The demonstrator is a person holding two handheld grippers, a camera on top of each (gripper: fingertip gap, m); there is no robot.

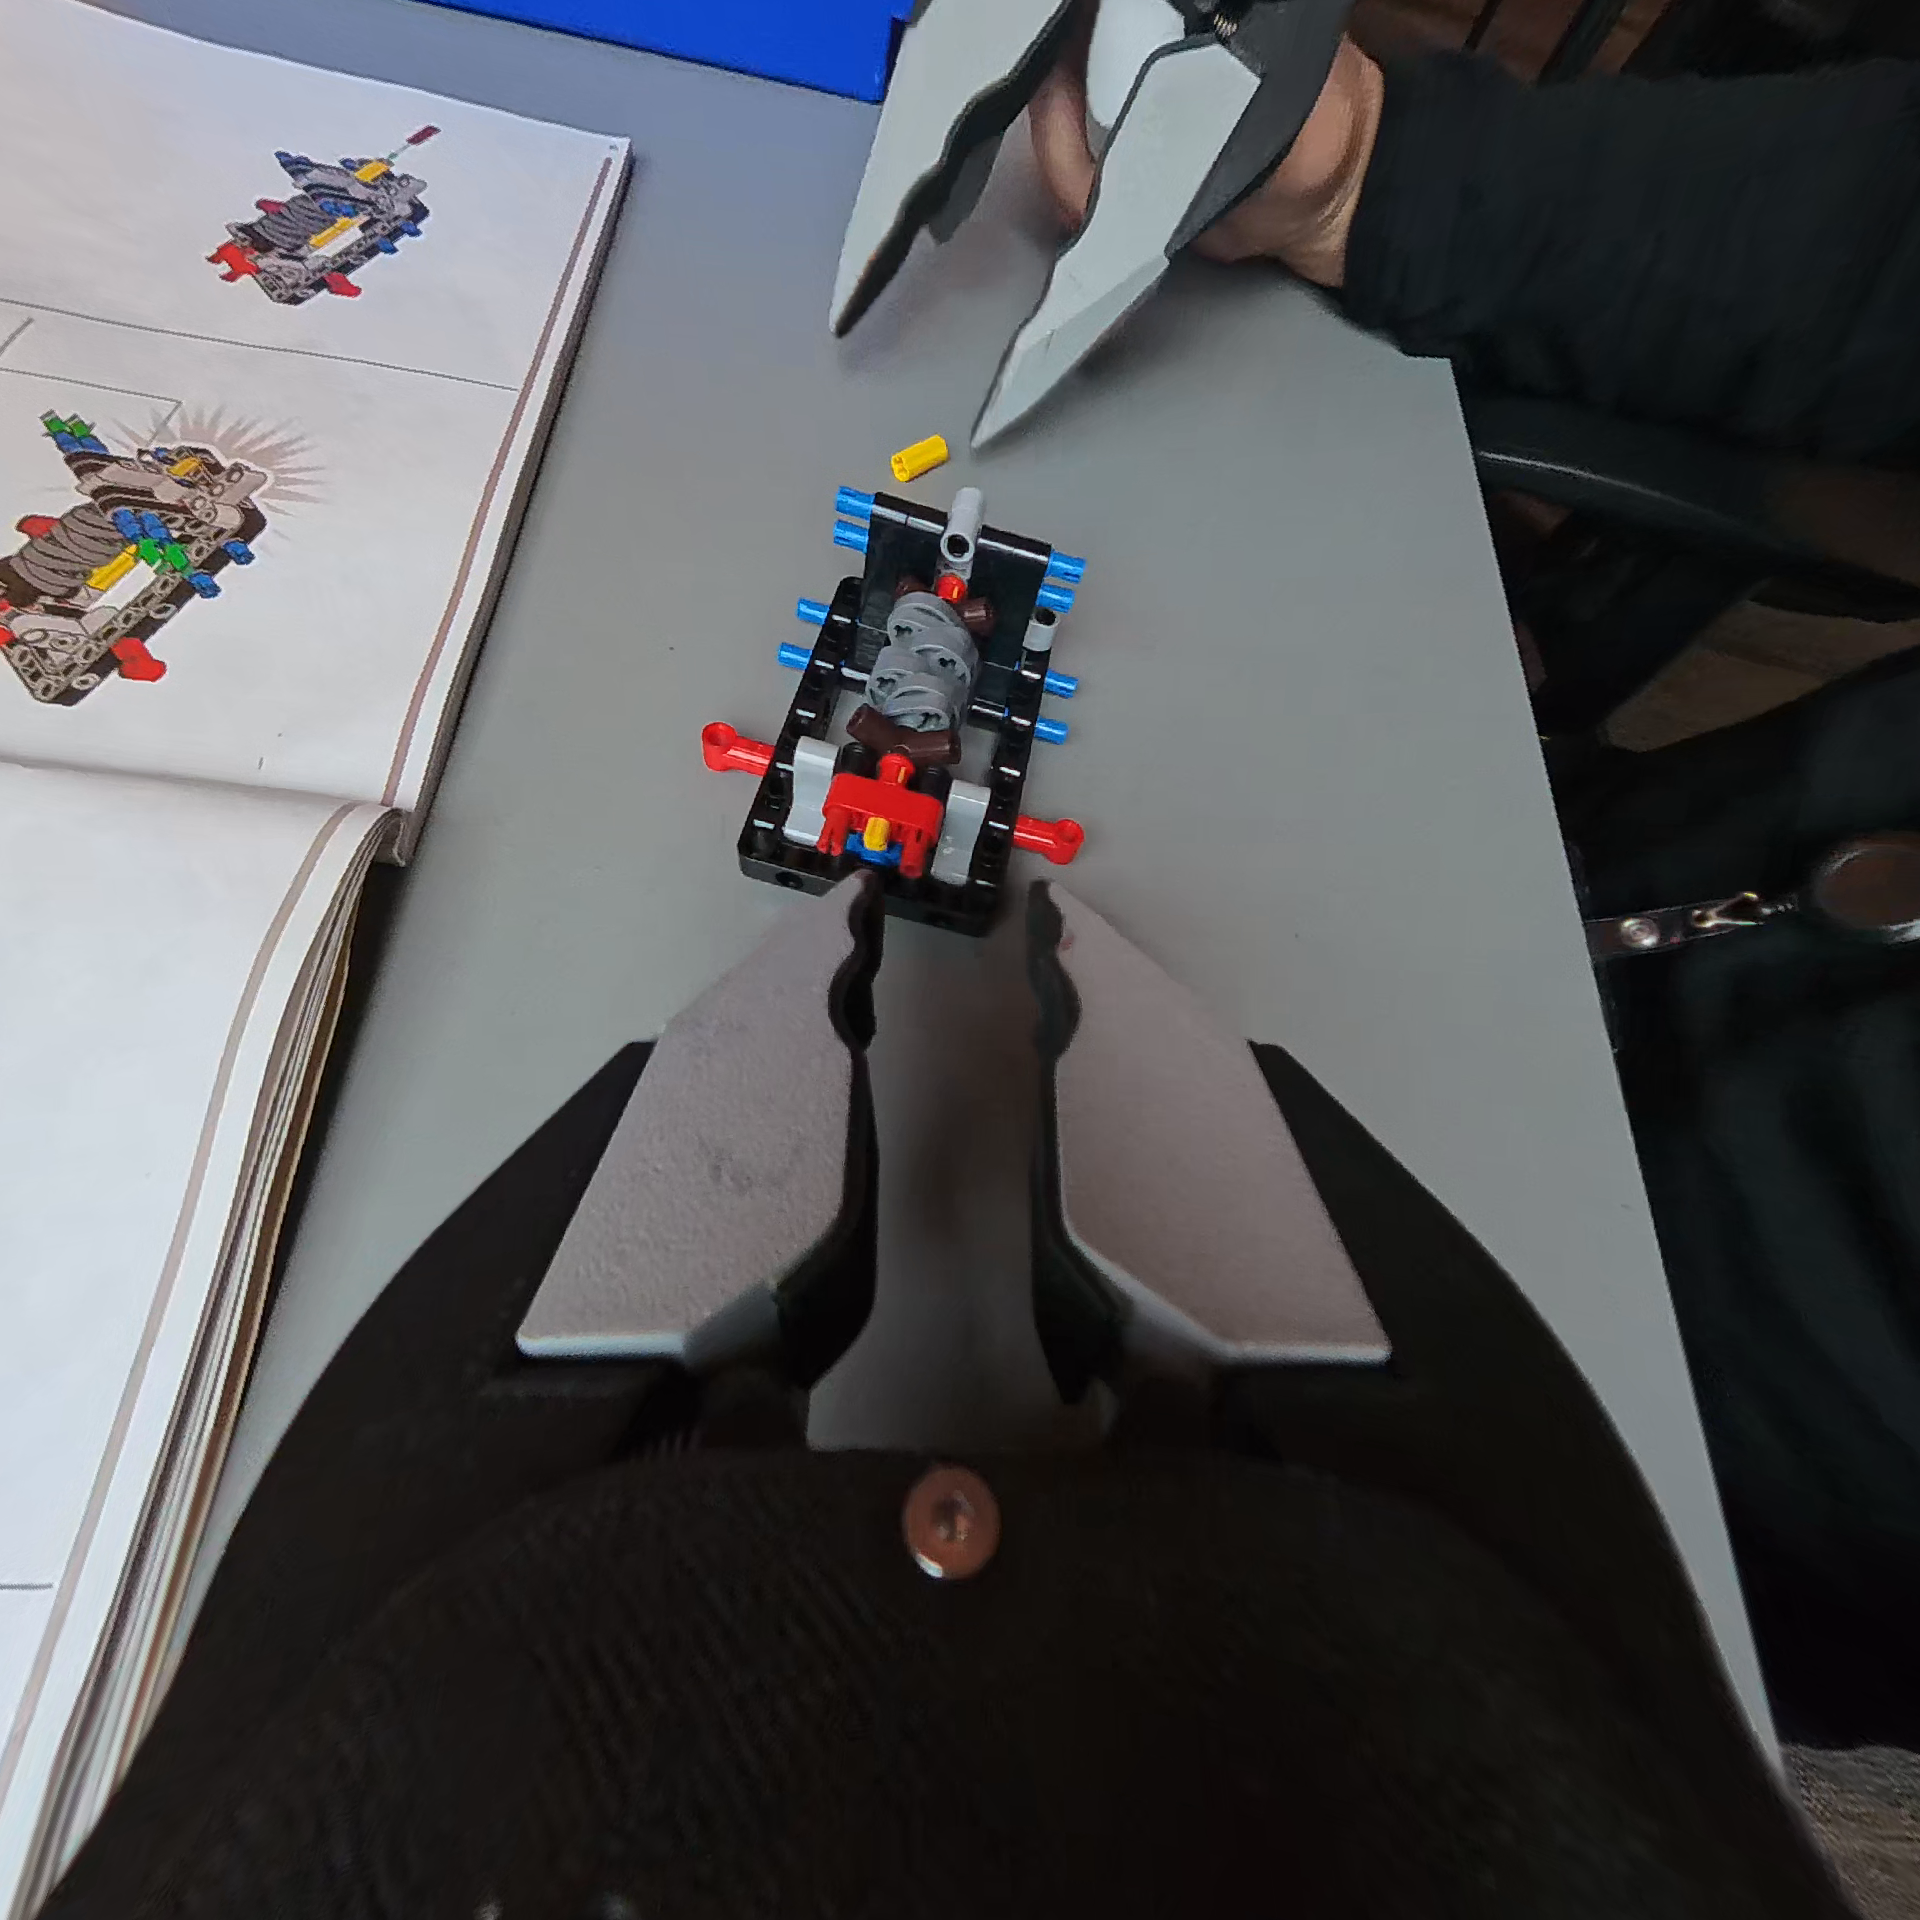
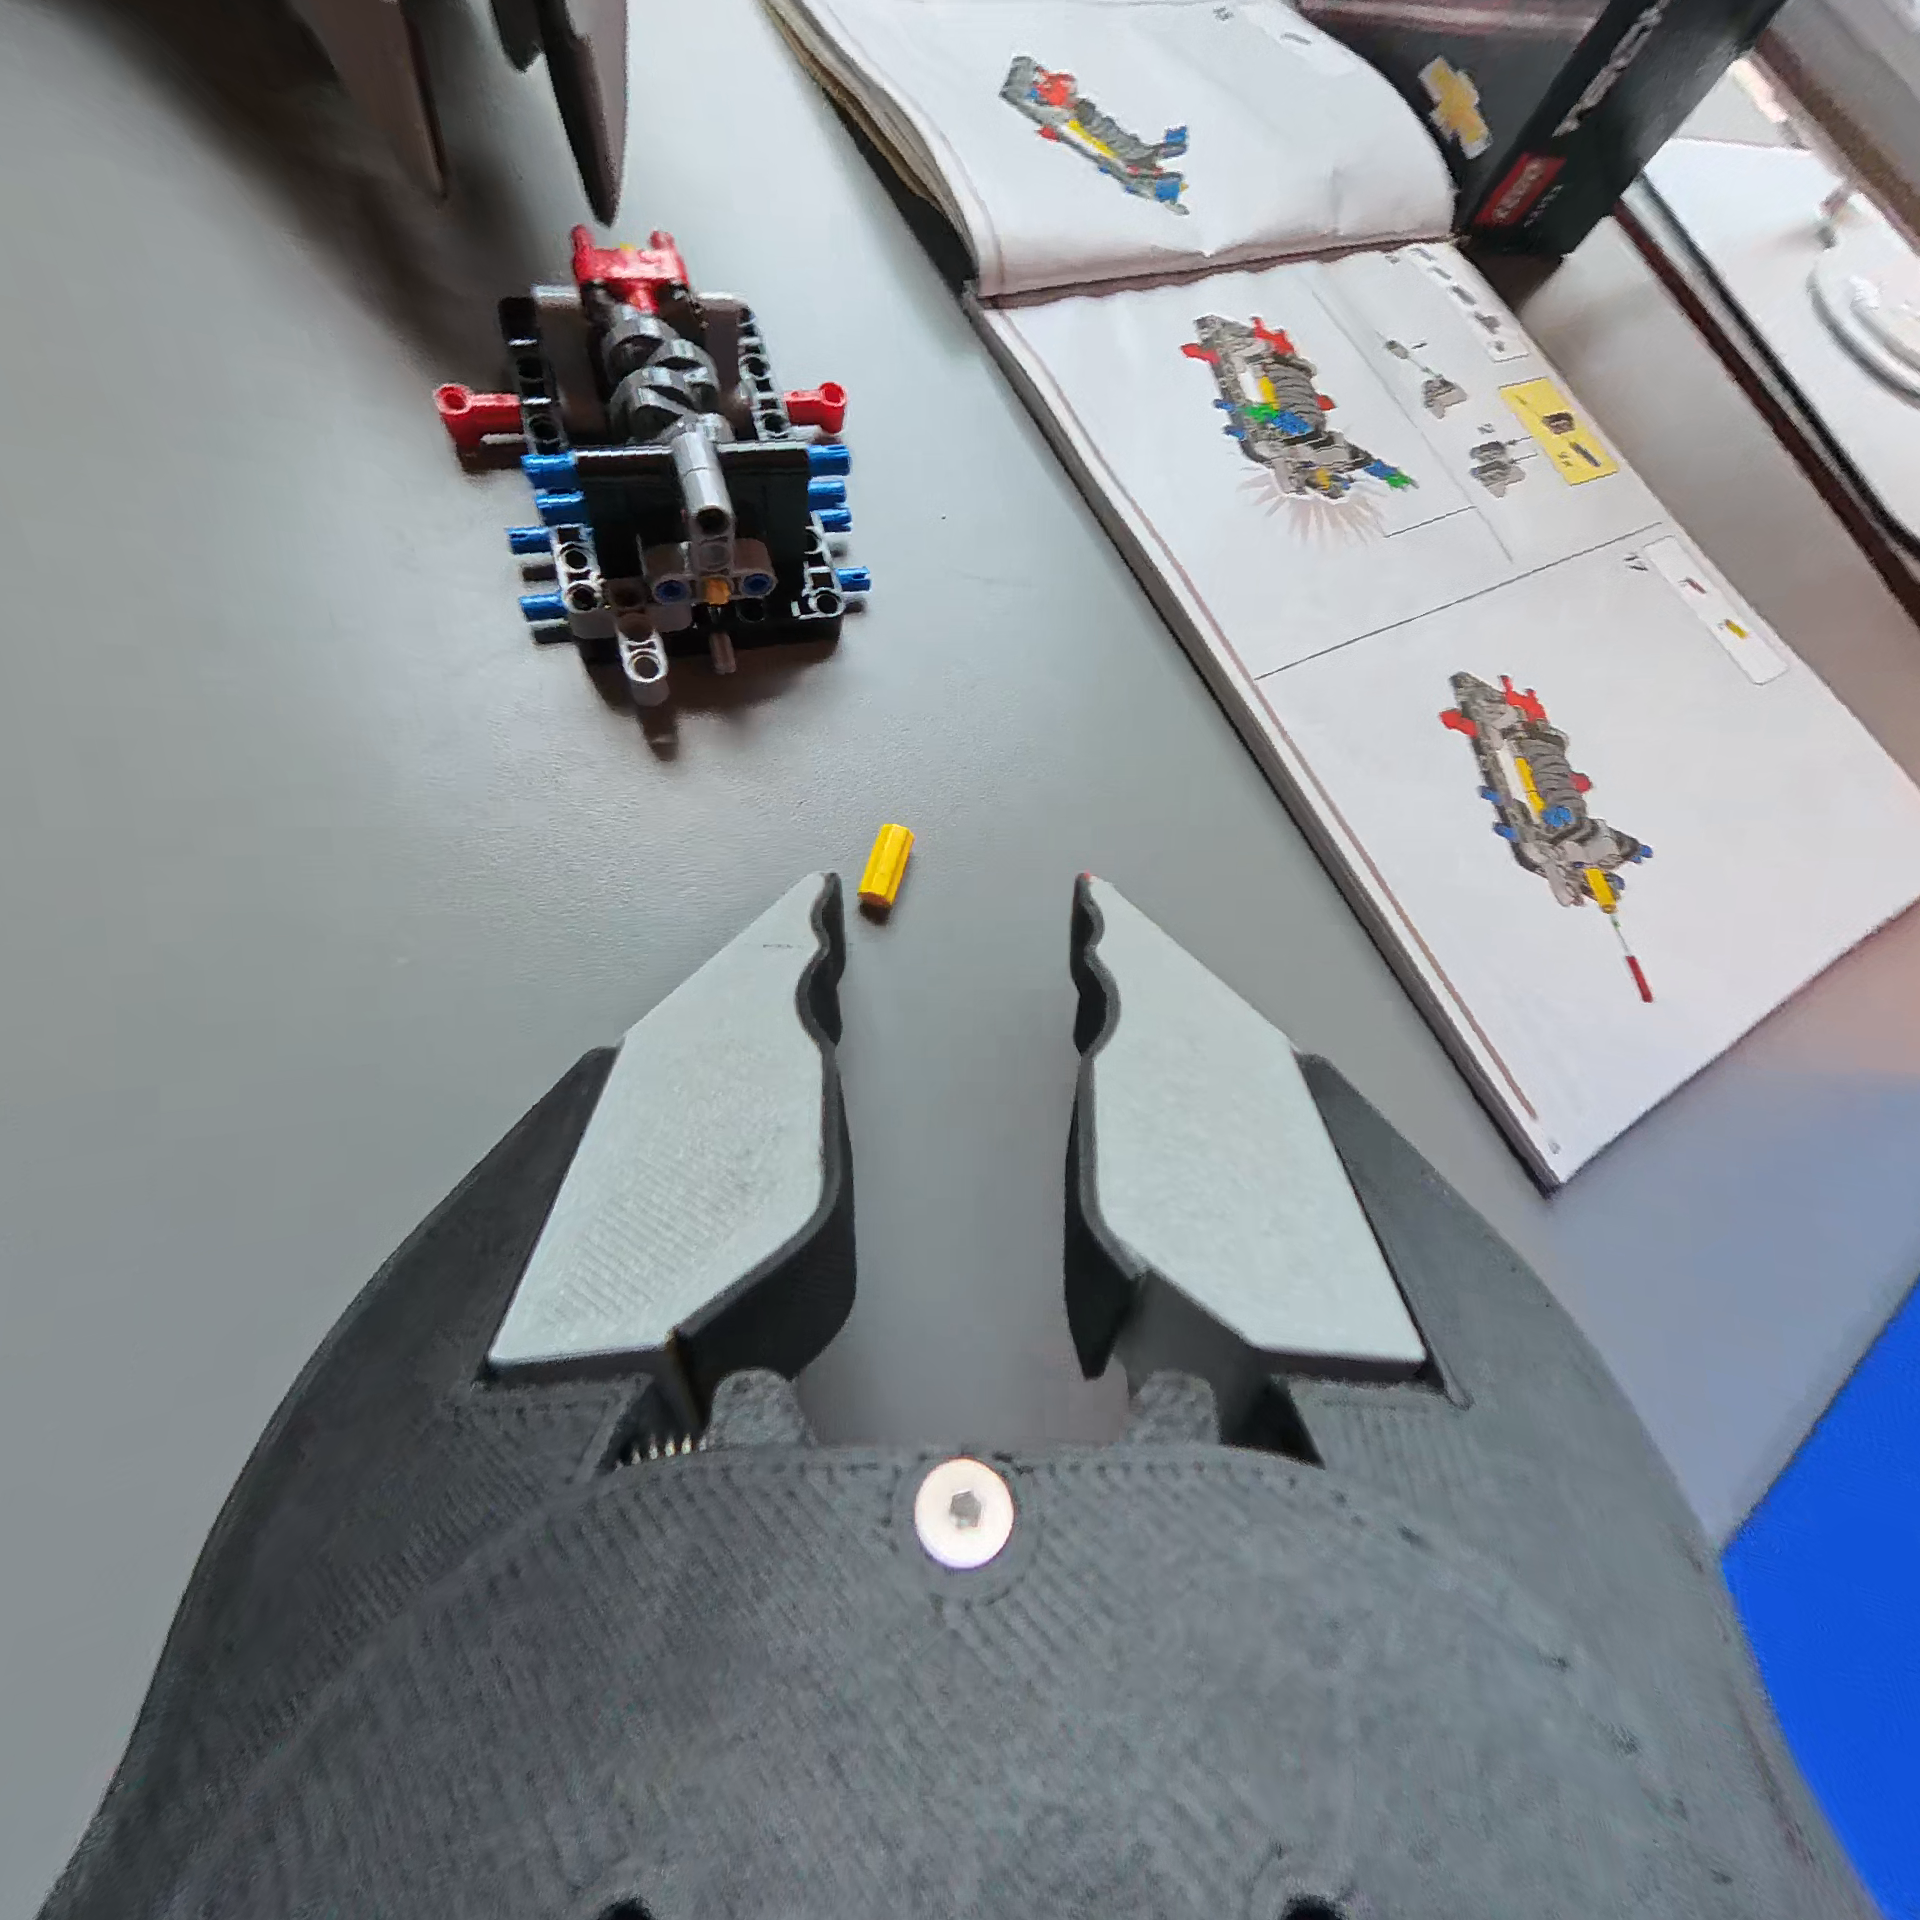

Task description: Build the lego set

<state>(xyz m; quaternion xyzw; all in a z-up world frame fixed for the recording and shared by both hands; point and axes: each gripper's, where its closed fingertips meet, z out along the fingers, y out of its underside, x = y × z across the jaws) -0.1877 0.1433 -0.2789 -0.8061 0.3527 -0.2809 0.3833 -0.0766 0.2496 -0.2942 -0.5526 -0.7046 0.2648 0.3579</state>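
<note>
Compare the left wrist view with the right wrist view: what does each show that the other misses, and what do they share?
Only the left wrist view shows the person's hand holding the right gripper, plus a dark sleeve.

Only the right wrist view shows the black set box behind the manual.

Both show the partly built lego model, the loose yellow piece lying apart from it, the open instruction manual, the grey table and both open, empty grippers, including the left gripper.

My left gripper (image 1: 951,894) sits low and level, jaws apart, nothing between them. My right gripper (image 2: 956,894) faces it, jaws also parted and empty, tips angled down, hand (image 1: 1262,156) wrapped behind.
</note>
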